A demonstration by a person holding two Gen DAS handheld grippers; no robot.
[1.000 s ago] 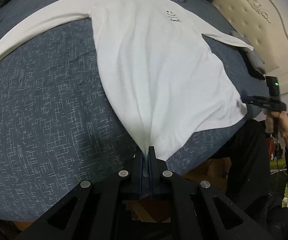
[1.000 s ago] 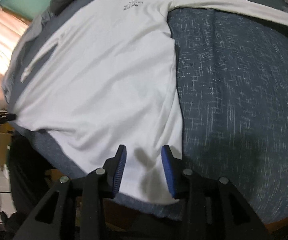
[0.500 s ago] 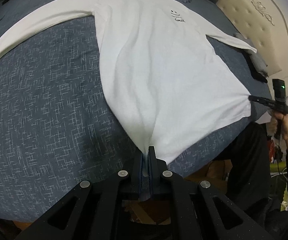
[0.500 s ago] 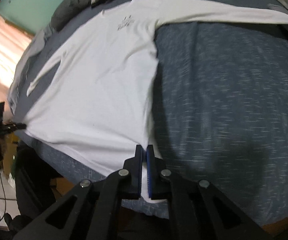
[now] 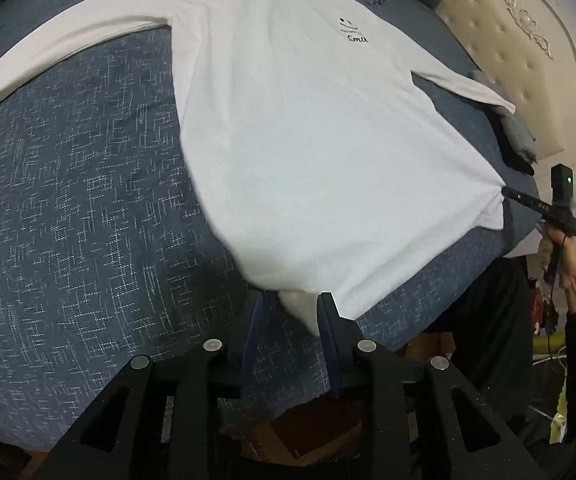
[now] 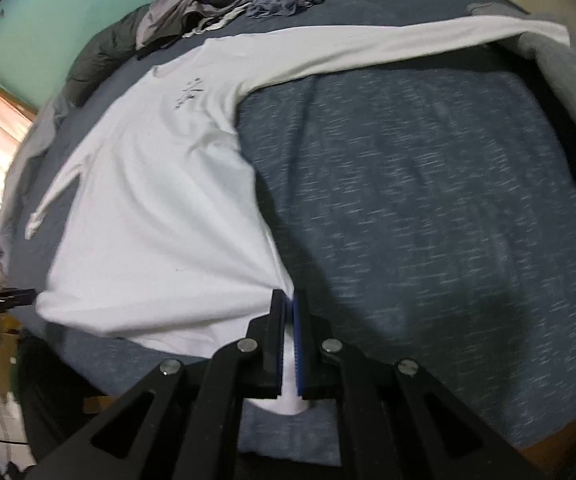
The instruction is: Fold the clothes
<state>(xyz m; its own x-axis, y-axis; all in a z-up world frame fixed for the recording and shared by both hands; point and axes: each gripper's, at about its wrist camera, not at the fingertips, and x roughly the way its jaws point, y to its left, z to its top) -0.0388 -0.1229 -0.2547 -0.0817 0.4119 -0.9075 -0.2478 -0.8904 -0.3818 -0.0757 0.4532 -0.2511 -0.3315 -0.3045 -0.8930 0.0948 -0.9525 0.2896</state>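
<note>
White long-sleeved shirt [image 5: 308, 140], soft knit, flat on speckled navy bedspread [image 5: 79, 200]

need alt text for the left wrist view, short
The left gripper, jaws opening, has a corner of a white long-sleeved shirt between its fingers, spread on a dark blue speckled bedspread. At right, the right gripper pinches the hem's other corner.

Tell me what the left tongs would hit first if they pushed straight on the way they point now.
Most likely the white shirt: its hem corner lies between the opening jaws of the left tongs, not pinched. Right under it is the blue bedcover. Depth is hard to judge here.
</note>
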